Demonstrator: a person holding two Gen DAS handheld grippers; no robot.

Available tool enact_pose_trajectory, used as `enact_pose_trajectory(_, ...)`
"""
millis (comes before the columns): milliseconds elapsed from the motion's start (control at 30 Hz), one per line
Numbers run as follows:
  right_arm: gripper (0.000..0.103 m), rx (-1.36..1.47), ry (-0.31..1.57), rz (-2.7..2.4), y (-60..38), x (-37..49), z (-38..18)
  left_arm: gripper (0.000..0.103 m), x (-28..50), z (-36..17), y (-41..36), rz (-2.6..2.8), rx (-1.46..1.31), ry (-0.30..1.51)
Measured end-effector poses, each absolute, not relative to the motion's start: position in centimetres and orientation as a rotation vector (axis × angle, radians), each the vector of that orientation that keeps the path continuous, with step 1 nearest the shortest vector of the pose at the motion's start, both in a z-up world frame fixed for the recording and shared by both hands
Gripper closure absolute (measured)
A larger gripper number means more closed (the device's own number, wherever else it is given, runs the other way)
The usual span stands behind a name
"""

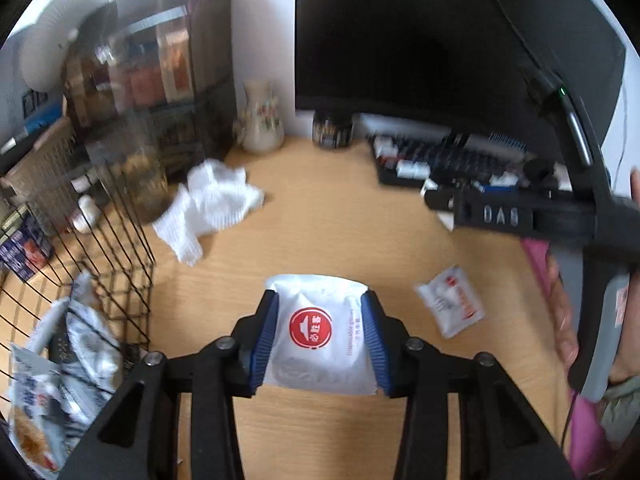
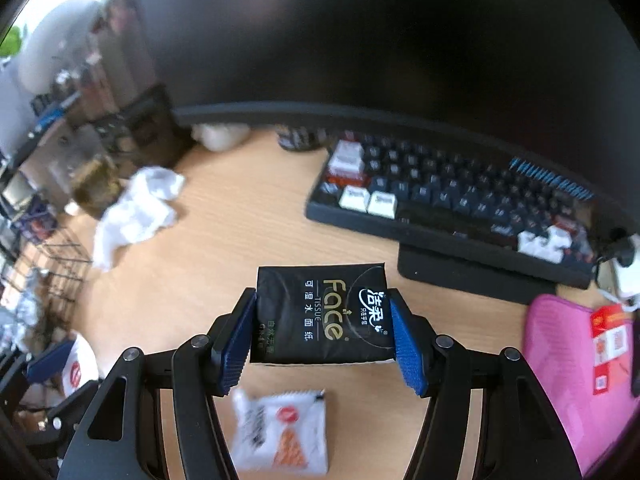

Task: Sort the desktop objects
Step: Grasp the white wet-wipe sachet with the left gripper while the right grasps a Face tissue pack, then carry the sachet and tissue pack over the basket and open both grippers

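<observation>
I have a packet in each claw, both off the desk [image 2: 200,280]: my left claw [image 1: 319,338] pinches a white glove packet [image 1: 320,332], my right claw [image 2: 323,336] a black tissue pack [image 2: 320,314]. The tissue pack's long axis runs crosswise between the pads. I judge sorting partly done: the wire basket [image 1: 120,264] holds some wrappers, while a crumpled tissue [image 1: 208,204] and a small sachet [image 2: 282,432] remain.

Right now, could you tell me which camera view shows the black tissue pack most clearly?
The right wrist view: the black tissue pack fills the centre, clamped between the right gripper pads, its "Face" label readable. In the left wrist view the pack cannot be made out; only the right gripper's black body appears there.
</observation>
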State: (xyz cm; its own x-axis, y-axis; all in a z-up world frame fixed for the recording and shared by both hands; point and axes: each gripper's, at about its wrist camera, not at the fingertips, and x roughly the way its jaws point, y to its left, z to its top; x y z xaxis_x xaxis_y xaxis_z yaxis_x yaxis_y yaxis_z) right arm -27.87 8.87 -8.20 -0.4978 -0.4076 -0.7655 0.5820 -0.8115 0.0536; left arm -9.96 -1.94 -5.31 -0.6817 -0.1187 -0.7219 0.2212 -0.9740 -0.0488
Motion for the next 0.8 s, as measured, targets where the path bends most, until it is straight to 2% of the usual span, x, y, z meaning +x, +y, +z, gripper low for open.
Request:
enact_pose_trajectory(167,0.041,0.932,0.324,-2.261,7.2,-22.5,-3.3,0.056,-6.9,-0.3,-2.9,-2.745,0.969,0.203)
enact_pose_trajectory(367,0.04,0.77,0.353,-2.138,2.9,-15.8,1.3,0.056,-2.3,3.4,-6.6,-2.675,0.804,0.202)
enact_pose_trajectory(533,0.04,0.688,0.377,-2.009,-1.8,-10.3,3.1,0.056,1.8,4.3,-11.5,-2.546,0.737,0.203)
enact_pose_trajectory(800,0.04,0.646,0.42,-1.812,-9.0,-3.5,3.0,0.056,7.7,2.6,-18.8,-2.345,0.749,0.257)
